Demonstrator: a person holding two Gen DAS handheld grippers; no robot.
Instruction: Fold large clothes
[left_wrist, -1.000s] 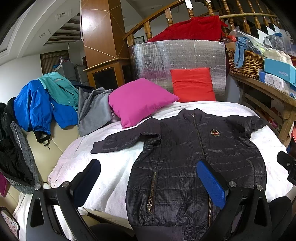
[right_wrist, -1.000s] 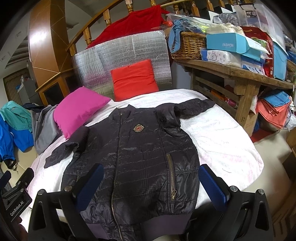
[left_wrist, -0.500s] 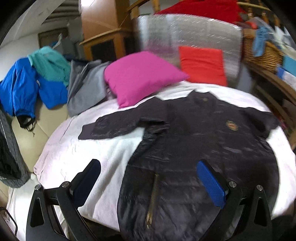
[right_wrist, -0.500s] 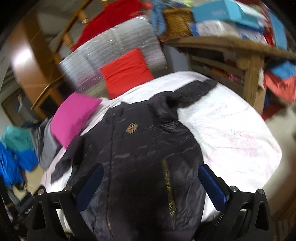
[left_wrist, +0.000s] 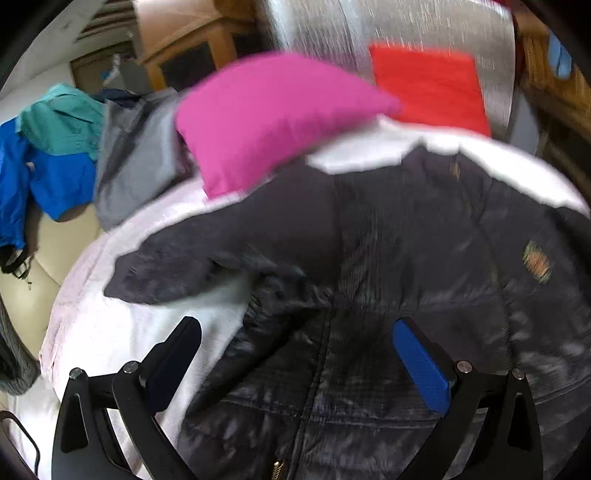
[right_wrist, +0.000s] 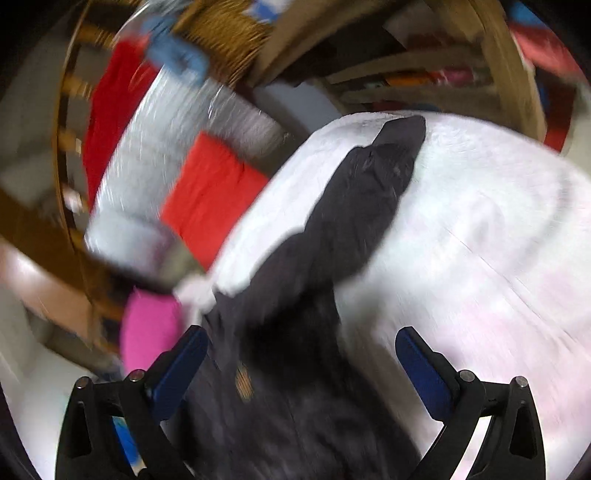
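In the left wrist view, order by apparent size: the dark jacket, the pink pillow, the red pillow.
1. dark jacket, by far the largest
2. pink pillow
3. red pillow; it lies farther back and partly behind the pink one, so its true size is unsure.

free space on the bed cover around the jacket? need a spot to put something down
Two bare patches of the white cover: the wide one right of the black jacket, beside its right sleeve, and a smaller one under the left sleeve, ahead of the left gripper. Crowded at the head: pink pillow, red cushion, grey garment.
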